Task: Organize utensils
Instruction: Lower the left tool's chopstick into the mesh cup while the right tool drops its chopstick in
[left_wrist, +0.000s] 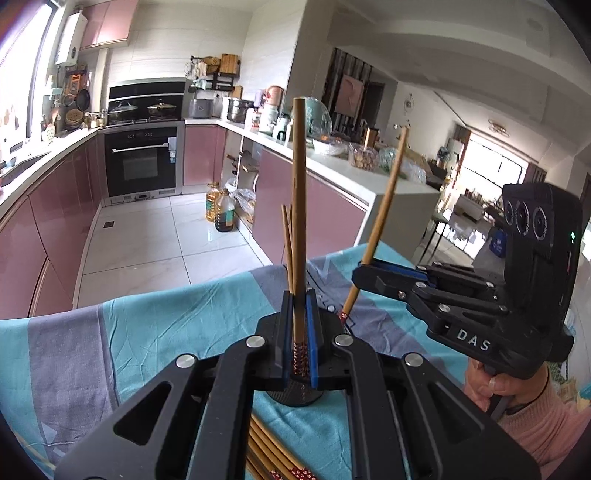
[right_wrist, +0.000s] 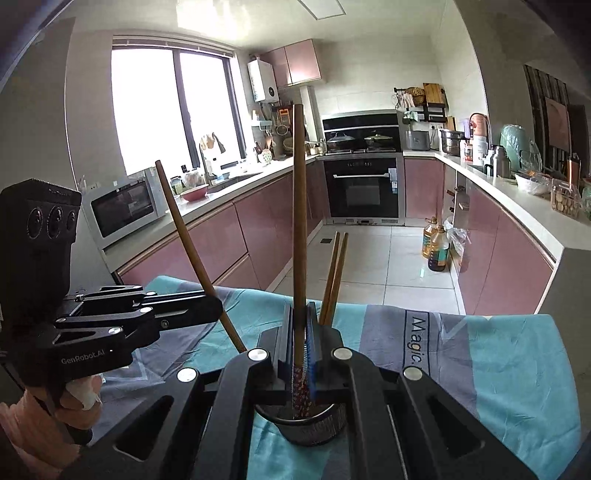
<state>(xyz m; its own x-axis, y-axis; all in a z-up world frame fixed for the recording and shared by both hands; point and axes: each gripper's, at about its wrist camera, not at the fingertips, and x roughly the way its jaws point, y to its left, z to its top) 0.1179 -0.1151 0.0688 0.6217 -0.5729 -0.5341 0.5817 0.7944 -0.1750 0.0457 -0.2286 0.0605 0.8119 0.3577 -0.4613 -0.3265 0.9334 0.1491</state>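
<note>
I have a chopstick clenched in each pair of tongs. My left gripper is closed on one chopstick near its patterned end, and it stands almost upright between the blue pads. My right gripper is closed the same way on its own chopstick, also close to upright. Both sit above the dark round holder on the teal and grey cloth, where two more chopsticks already lean. A loose bundle of chopsticks lies on the cloth below my left gripper.

My first worry is the grip — each stick is pinched low down, near one end, with a long length waving free above. A thin round stick held like that can pivot between the pads if it knocks anything, and then it goes in crooked or slips out altogether.

The second worry is crowding. Both grippers are near each other over the same small holder, so the tongs or the two sticks could collide if I lower both at once. I judge it safer to go one at a time.

Third, the holder looks light and narrow. A patterned end catching its rim, or pushing the leaning pair sideways, could tip it and spill everything onto the cloth — or off the table edge onto the tiled floor.
</note>
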